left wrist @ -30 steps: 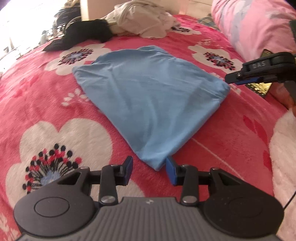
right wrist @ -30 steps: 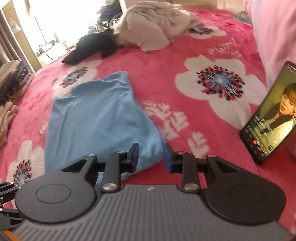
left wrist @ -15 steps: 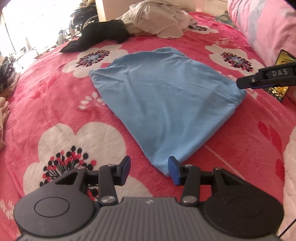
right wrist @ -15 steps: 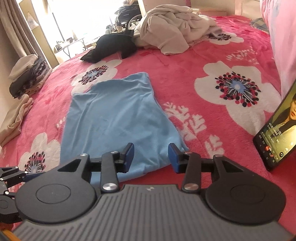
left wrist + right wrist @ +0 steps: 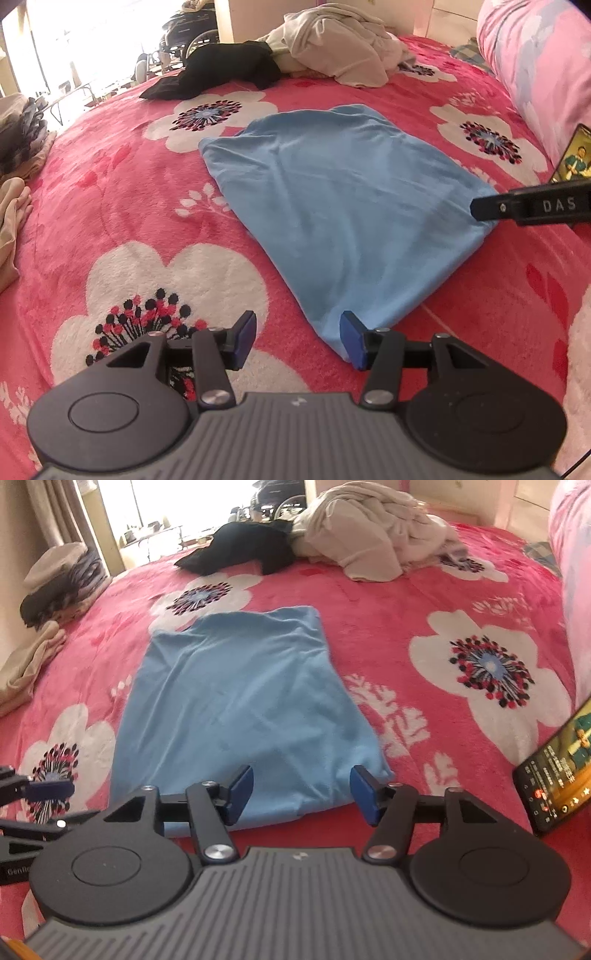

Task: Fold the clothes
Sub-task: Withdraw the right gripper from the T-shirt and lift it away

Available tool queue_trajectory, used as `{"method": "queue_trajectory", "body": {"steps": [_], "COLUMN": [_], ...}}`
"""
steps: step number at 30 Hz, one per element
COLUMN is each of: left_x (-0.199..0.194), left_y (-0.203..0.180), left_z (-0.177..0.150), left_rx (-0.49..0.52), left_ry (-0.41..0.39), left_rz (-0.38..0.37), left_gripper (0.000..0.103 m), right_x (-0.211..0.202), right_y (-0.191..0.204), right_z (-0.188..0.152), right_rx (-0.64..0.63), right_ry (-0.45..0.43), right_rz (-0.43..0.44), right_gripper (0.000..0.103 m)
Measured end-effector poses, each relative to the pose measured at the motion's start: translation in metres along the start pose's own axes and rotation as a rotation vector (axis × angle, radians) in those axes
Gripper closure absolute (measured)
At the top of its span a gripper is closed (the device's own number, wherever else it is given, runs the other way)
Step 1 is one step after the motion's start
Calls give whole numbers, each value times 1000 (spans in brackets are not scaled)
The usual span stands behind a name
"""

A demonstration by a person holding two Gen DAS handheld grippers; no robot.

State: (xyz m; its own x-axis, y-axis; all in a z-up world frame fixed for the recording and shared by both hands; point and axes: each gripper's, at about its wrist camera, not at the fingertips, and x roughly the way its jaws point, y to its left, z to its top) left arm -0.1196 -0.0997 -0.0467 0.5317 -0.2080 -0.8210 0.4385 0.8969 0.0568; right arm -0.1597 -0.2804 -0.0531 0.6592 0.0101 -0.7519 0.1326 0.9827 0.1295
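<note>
Both of my grippers have widened their jaws since a second ago and drawn back from the cloth. Under everything lies the pink floral blanket (image 5: 406, 602), with the folded blue shirt (image 5: 236, 701) flat at its middle. Beyond it sit a beige clothes heap (image 5: 373, 528) and a black garment (image 5: 247, 546). My right gripper (image 5: 301, 794) hangs open over the shirt's near edge, seemingly not touching. My left gripper (image 5: 297, 341) is open at the near corner. A lit phone (image 5: 557, 771) leans at right.

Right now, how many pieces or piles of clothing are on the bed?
3: blue garment flat in the middle, black garment at the far edge, cream pile beside it. More clothes lie off the left side.
</note>
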Motion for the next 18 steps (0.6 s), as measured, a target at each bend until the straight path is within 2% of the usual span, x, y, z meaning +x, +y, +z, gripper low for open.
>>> {"method": "queue_trajectory", "body": {"steps": [5, 7, 10, 15, 18], "left_x": [5, 7, 9, 11, 11], "left_y": [4, 5, 6, 9, 9], "left_z": [0, -1, -2, -2, -2], "left_rx": [-23, -26, -33, -52, -60], "left_ry": [8, 16, 20, 23, 21], "left_rz": [-17, -21, -25, -27, -25], "left_gripper": [51, 50, 50, 49, 48], "right_x": [-2, -1, -1, 2, 2], "right_y": [-9, -12, -16, -16, -19], "right_z": [1, 2, 3, 5, 6], "right_rx": [106, 145, 180, 181, 204], "right_ry": [-16, -24, -53, -65, -66], "right_rz": [114, 134, 125, 30, 50], "right_gripper": [31, 19, 10, 4, 2]}}
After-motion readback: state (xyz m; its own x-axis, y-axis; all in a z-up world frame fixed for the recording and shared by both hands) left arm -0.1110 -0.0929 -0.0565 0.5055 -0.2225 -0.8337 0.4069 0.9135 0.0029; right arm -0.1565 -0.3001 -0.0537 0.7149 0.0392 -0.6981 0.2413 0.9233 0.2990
